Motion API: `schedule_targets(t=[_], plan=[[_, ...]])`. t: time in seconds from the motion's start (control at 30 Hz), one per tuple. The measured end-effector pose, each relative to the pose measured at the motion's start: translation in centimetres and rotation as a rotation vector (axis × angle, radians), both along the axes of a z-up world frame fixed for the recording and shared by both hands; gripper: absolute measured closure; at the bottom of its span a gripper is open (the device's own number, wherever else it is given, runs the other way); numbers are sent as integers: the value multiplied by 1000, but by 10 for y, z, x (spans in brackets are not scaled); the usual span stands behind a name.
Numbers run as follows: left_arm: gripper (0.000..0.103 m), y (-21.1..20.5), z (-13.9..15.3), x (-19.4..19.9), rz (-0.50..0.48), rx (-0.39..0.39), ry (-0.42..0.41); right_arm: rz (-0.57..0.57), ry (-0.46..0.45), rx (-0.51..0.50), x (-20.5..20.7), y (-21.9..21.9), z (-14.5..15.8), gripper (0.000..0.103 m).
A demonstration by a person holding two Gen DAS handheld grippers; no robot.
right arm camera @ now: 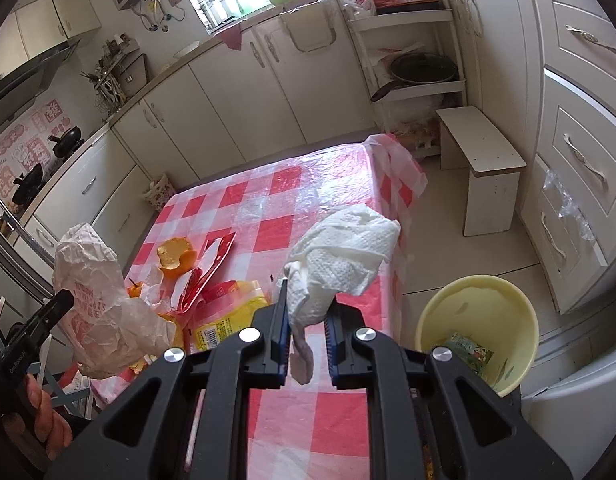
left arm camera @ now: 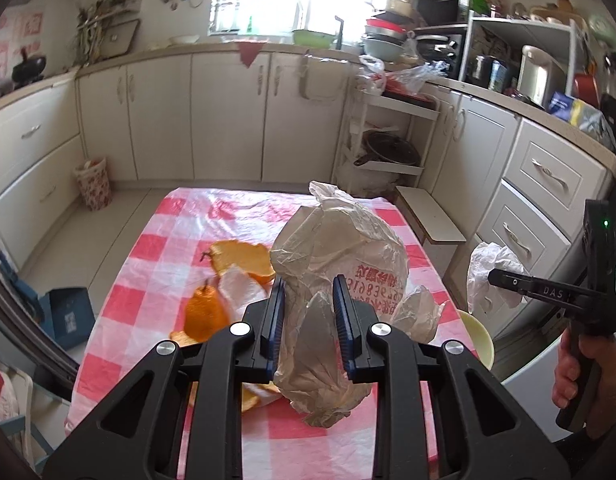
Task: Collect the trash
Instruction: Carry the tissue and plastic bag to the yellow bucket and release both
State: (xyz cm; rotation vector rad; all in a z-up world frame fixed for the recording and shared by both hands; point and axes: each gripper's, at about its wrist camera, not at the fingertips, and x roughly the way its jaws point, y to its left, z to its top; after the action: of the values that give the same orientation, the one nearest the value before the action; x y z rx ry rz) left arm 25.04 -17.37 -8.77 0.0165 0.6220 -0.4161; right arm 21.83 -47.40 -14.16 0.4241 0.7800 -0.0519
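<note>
Carrying step in hand: left gripper (left arm camera: 308, 300) clamps crumpled plastic bag (left arm camera: 340, 264) above table (left arm camera: 156, 248), right gripper (right arm camera: 306, 316) pinches paper towel (right arm camera: 344, 252) near yellow bin (right arm camera: 478, 320); release over bin judged next.

my left gripper (left arm camera: 308, 300) is matte black plastic with angular cut-outs, four round silver screws across its top, and blue ribbed pads (left arm camera: 341, 320) lining the fingers. my right gripper (right arm camera: 306, 320) is built the same (white "das" lettering shows on its finger at the right of the left view, beside a small green light). bare skin on my hand (left arm camera: 588, 380).
</note>
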Motion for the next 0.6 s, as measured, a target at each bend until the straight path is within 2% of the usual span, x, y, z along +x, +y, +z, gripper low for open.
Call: schedule_targets(t=[0.2,0.33,0.47,0.6], plan=[[80,-43,9,-23,-57,60,-82,-58,5,17,-16,-29,-4,88],[80,-64,14,-28,-90,45,-77,-109,38,11,-26,-54,-11,88],[80,-86,16,-30,-124,7,-48,-165,121,-7,-27,-83,-31,88],[80,-116,10,-36,-163,11,-25,-197,226,-29,-24,-108,-62,88]])
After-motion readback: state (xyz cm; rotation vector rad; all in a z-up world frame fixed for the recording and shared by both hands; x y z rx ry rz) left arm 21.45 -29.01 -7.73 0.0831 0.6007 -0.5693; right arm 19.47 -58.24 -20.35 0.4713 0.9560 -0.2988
